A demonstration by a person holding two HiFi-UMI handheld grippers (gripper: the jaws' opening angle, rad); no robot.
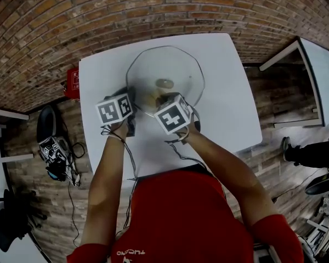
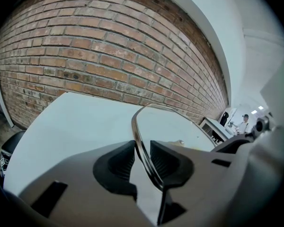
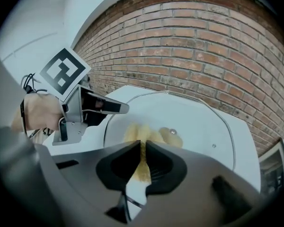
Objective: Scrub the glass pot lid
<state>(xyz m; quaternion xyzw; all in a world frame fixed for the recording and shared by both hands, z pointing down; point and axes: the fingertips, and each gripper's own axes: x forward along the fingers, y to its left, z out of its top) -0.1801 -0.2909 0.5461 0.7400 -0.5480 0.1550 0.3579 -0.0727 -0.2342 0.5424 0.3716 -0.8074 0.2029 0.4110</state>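
Observation:
The glass pot lid (image 1: 172, 70), with a metal rim and a knob (image 1: 164, 83), lies on the white table (image 1: 225, 97). My left gripper (image 1: 129, 104) is at its near left edge. In the left gripper view the lid (image 2: 173, 126) has its rim running between the pads, and the left gripper (image 2: 143, 157) is shut on it. My right gripper (image 1: 162, 101) is over the lid's near part, beside the knob. It is shut on a yellow scrub pad (image 3: 138, 135), which rests on the lid (image 3: 203, 122) glass next to the knob (image 3: 173, 133).
A brick wall stands behind the table. A red box (image 1: 72, 83) is by the table's left edge. A helmet and cables (image 1: 55, 149) lie on the wooden floor at left. Another white table (image 1: 318, 75) and a person's shoe (image 1: 288, 147) are at right.

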